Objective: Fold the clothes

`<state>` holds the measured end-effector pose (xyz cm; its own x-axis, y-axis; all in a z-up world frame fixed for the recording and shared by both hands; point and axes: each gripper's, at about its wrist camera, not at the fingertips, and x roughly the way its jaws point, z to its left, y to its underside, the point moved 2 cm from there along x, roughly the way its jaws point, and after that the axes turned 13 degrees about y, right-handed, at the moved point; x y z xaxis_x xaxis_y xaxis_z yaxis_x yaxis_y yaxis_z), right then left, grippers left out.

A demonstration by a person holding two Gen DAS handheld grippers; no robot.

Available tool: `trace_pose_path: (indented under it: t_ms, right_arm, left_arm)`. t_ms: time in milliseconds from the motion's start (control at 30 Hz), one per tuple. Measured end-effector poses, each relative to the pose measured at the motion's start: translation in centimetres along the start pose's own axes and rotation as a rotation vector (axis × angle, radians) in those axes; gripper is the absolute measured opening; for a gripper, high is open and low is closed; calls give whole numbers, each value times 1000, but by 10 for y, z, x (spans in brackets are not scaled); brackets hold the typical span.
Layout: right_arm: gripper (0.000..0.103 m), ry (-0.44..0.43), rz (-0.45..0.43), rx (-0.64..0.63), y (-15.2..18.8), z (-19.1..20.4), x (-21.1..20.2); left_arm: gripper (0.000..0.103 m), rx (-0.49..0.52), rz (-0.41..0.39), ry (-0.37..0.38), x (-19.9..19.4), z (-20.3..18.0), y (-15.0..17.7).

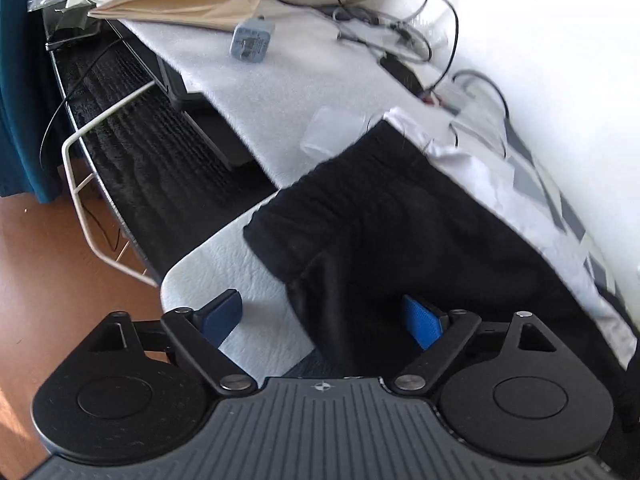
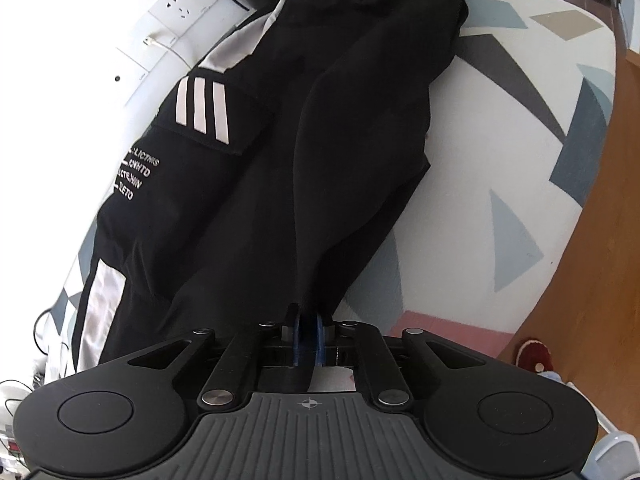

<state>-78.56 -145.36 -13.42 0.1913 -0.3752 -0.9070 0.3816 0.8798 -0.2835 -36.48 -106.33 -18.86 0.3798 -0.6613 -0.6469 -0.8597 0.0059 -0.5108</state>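
Observation:
Black trousers (image 2: pixel 280 140) with white stripes and white lettering lie stretched along a white table (image 2: pixel 500 152) patterned with grey and blue shapes. My right gripper (image 2: pixel 307 336) is shut on the near end of one trouser leg, the dark cloth pinched between its blue pads. In the left wrist view the black trousers (image 1: pixel 380 208) end at a hem over the table's corner. My left gripper (image 1: pixel 324 320) stands open, and a fold of the black cloth runs down between its blue fingers (image 1: pixel 420 320) without being pinched.
A white padded surface (image 1: pixel 280 80) behind carries a blue-grey charger (image 1: pixel 252 40), cables (image 1: pixel 400 28) and beige papers (image 1: pixel 188 0). A black mesh shelf (image 1: pixel 132 128) with a white wire rail sits to the left. Wooden floor (image 2: pixel 592 240) lies beyond the table's edge. Wall sockets (image 2: pixel 180 8) are at far left.

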Motion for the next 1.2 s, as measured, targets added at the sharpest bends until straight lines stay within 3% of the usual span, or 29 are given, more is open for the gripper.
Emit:
trace_pose_path:
  t_ms: [33,67,133,200,233,267,333,433,500,600,733,833,900,1067,1133,1200]
  right_arm:
    - [16,1,4,-3,1,1,0]
    - [20,4,-1,2,1,0,0]
    - [25,9,-33,32,1,-3,-3]
    - [32,31,-108,89,1,-11,-13]
    - [42,89,-168,107,2,-16,-20]
    - [56,147,-229,124,2,-21,-27]
    - [69,242,-281,168,4,-32,-32]
    - [69,353,-293,198,7,-44,-29]
    - [69,420,-285,146,11,-46,-21]
    - [69,421,-273,53,20,-50,-11]
    - [69,418,-286,-32,23,-42,3]
    - [68,405,-369,-49,13,-33,8]
    - [61,355,-368,-32,3,-33,9]
    - [12,228,-365,12,-22,-35,12]
    - [12,178,-364,30,-32,-36,13]
    - [13,181,-376,28,-33,-33,15]
  left_arm:
    - [48,-7,3,25,2,-2,-2]
    - [25,-14,15,20,3,-5,-6]
    - [8,-49,7,37,-4,-11,-15]
    - [7,-110,-46,123,-21,-22,-32]
    - [7,-106,-78,165,-32,-33,-43]
    - [7,-81,-112,201,-42,-48,-53]
    - [7,-2,-186,266,-62,-83,-72]
    - [7,123,-290,366,-86,-140,-87]
    - [7,184,-330,450,-96,-178,-90]
    - [7,251,-351,576,-102,-232,-88]
    - [7,283,-368,680,-102,-286,-84]
    - [7,277,-351,693,-94,-309,-82]
    - [7,277,-335,683,-89,-319,-80]
    - [7,270,-329,626,-73,-317,-80]
    - [7,252,-318,570,-64,-304,-81]
    - [7,231,-309,512,-58,-283,-81]
